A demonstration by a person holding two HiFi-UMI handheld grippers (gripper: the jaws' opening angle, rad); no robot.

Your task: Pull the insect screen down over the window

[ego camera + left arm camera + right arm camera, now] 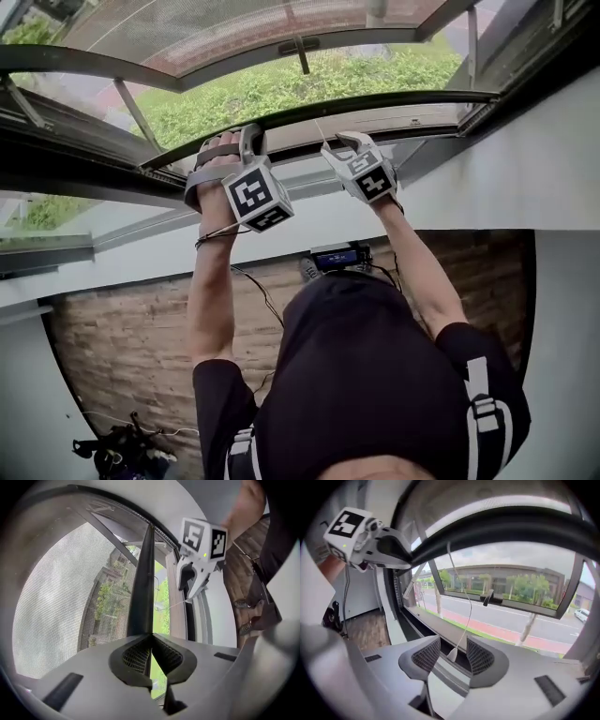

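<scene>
The insect screen [56, 602] is partway down, its dark bottom bar [328, 106] level with both grippers and well above the sill [440, 625]. The left gripper [150, 638] has its fingers pinched shut on that bar. The right gripper [453, 657] gapes wide, the pull cord [465, 597] dangling its end piece between the fingers [426, 657], untouched. Best to close on cord or bar, then draw both sides down evenly so the bar doesn't jam in its tracks.

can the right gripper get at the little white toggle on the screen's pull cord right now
Probably yes. The right gripper has its jaws open, and the white toggle on the pull cord hangs between the pads, untouched. Nothing blocks it, so closing should catch it.
</scene>
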